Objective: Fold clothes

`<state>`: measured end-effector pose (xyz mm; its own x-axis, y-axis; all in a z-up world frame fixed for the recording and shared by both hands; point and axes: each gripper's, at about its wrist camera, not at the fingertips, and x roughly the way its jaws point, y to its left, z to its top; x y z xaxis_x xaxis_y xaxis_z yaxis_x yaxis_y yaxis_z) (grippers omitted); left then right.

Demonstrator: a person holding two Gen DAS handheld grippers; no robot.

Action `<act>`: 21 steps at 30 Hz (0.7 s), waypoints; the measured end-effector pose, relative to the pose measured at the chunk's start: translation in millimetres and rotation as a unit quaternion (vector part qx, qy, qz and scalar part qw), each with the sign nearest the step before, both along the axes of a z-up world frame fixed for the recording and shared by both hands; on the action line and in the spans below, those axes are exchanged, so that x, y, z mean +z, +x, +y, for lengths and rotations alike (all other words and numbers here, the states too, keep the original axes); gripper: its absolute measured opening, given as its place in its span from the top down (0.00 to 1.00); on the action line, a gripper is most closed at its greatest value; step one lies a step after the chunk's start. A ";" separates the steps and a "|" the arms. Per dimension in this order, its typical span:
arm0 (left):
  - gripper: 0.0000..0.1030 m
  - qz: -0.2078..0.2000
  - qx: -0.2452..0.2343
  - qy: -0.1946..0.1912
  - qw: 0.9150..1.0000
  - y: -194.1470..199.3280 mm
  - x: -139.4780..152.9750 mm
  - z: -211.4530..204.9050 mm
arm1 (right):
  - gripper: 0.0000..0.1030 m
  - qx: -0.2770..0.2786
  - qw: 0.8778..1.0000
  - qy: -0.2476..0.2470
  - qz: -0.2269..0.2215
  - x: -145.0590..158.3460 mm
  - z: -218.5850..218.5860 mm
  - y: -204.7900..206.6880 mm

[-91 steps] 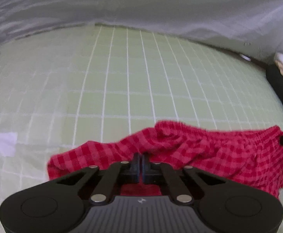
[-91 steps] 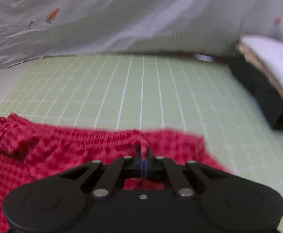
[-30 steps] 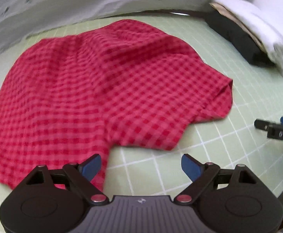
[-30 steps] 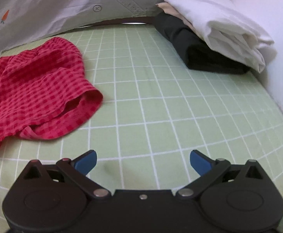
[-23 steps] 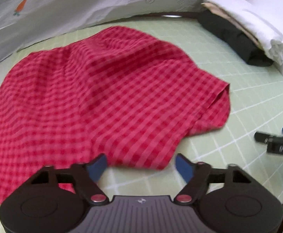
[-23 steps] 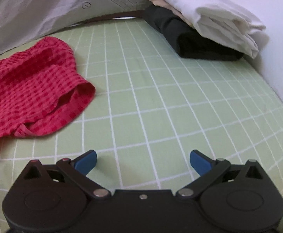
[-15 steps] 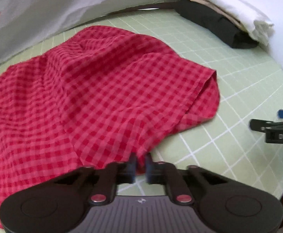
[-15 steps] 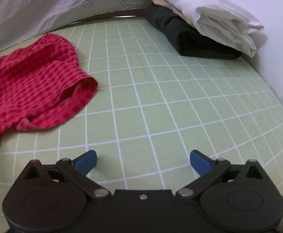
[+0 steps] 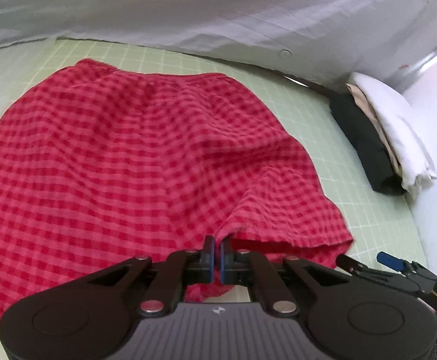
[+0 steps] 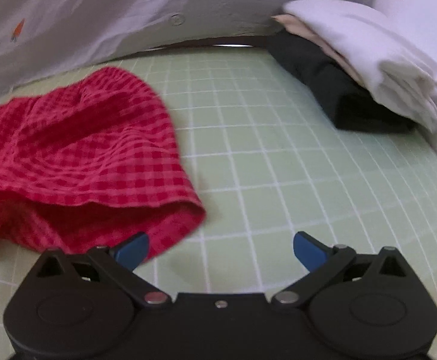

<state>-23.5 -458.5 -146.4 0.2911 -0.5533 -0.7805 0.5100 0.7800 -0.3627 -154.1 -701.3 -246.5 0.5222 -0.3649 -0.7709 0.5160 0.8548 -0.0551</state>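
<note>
While the left gripper (image 9: 217,256) is clenched on the near hem of the red gingham shorts (image 9: 146,162), only a thin bite of cloth sits between its blue pads, at the notch where the two leg openings meet. The rest of the shorts lies spread ahead of and to the left of that gripper on the green grid mat (image 9: 332,138), the waistband at the far edge. The likely trouble is that a pull from so small a pinch slips off the hem, or drags one layer alone and bunches the fabric instead of laying a clean fold.

To the right, the right gripper (image 10: 220,250) is released, jaws wide, nothing between them. Its left pad sits just beside the rumpled leg opening without pressing it. If it closes where it hangs, it may catch bare mat or only a loose corner, so the two hands would lift unevenly and skew the fold.

Farther right and ahead, a stack of folded clothes (image 10: 356,69) lies well apart from the shorts; a wide swing could disturb it.

No brand or legible writing shows; the grey backdrop sheet (image 10: 104,15) carries only small carrot prints and a round mark too blurred to read.
</note>
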 end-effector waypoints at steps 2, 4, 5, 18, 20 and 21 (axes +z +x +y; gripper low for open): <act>0.97 0.003 0.005 -0.004 1.000 1.3 0.6 6.4 | 0.00 -0.003 1.000 -0.014 0.006 -3.7 -0.8 8.5; 0.97 0.001 0.005 -0.001 1.000 0.8 1.2 11.4 | 0.00 -0.005 0.999 -0.051 0.018 -6.3 0.5 14.1; 0.97 -0.001 0.004 0.001 1.000 0.5 1.6 13.6 | 0.00 -0.006 0.997 -0.073 0.019 -6.3 0.0 15.9; 0.91 0.026 -0.087 0.020 0.996 -18.6 -4.2 6.2 | 0.00 -0.127 0.986 -0.104 0.010 12.7 -40.9 -35.0; 0.82 0.024 -0.088 0.022 0.996 -20.8 -3.5 5.4 | 0.00 -0.136 0.986 -0.091 0.016 7.3 -44.3 -44.9; 0.78 0.023 -0.087 0.023 0.996 -21.0 -2.8 5.6 | 0.00 -0.137 0.986 -0.089 0.013 7.6 -43.7 -48.9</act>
